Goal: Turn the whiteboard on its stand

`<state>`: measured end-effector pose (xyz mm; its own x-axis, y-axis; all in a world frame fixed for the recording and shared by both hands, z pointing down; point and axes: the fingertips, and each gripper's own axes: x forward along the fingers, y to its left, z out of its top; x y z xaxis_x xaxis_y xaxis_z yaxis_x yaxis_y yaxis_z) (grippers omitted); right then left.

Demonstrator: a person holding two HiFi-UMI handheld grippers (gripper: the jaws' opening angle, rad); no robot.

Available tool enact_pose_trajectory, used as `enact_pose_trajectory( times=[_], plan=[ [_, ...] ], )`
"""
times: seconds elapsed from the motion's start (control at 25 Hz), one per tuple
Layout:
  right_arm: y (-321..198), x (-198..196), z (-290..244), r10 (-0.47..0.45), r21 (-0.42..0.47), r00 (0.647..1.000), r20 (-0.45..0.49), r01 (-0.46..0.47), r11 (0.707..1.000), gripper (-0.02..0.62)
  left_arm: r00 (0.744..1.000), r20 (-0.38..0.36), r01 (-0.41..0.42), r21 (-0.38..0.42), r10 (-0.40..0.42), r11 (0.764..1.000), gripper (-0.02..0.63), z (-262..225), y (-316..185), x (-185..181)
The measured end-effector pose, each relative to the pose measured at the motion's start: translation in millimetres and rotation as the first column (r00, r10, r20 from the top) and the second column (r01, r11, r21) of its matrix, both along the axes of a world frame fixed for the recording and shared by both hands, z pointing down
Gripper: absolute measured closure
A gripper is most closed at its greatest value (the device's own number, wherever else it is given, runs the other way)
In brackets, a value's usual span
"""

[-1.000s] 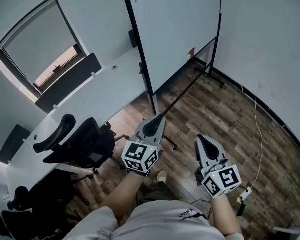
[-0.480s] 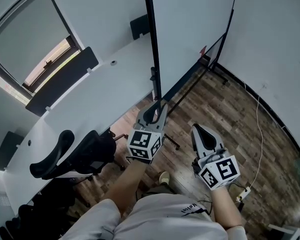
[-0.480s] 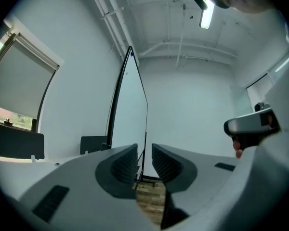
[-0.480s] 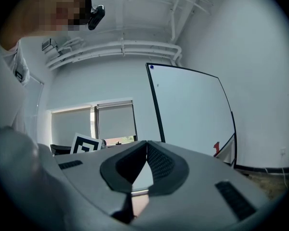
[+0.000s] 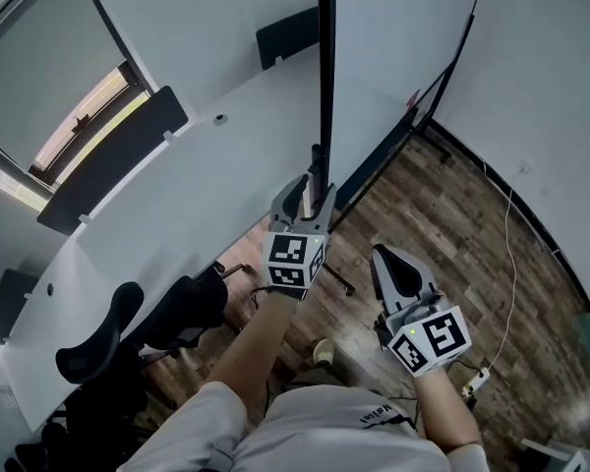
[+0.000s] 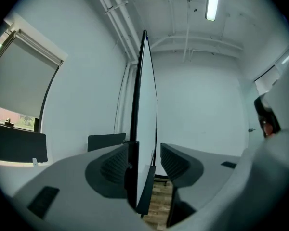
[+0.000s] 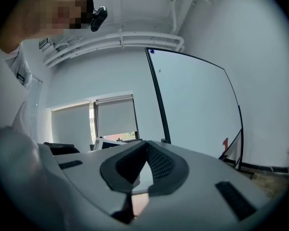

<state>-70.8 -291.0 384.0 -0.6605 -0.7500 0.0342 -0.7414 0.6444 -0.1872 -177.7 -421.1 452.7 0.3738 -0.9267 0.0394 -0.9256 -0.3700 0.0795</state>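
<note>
The tall white whiteboard with black frame [image 5: 398, 57] stands edge-on before us. Its edge lies between the opening jaws of our left gripper [image 5: 312, 190], not pressed. Our right gripper [image 5: 391, 271], jaws closed and empty, is apart from it.

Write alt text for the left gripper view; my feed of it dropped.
The whiteboard, seen edge-on and upright, stands between the left tool's opening jaws, its black frame close to the left jaw and clear of the right one. Behind are pale walls, a blinded window at left and a ceiling light.
</note>
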Motion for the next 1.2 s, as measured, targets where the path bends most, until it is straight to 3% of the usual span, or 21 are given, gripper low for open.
enact_pose_trajectory(
  times=[0.52,0.76,0.92,1.2],
  plan=[
    [-14,1,14,0.011,-0.028,1.000,-0.022,-0.012,1.000,0.583,0.997,0.080,-0.013,-0.029,0.015,1.000,0.357,27,-68,-1],
    [-15,7,19,0.015,-0.043,1.000,-0.025,-0.016,0.999,0.583,0.994,0.098,-0.045,-0.061,0.051,0.997,0.359,38,-86,7],
    [-15,12,22,0.022,-0.050,0.999,-0.023,-0.023,0.998,0.583,0.996,0.088,-0.021,-0.054,0.025,0.998,0.405,38,-90,4],
    [-11,25,25,0.041,-0.060,0.999,-0.014,-0.041,0.997,0.583,0.996,0.092,-0.004,-0.058,0.010,0.998,0.408,37,-84,4]
  ],
)
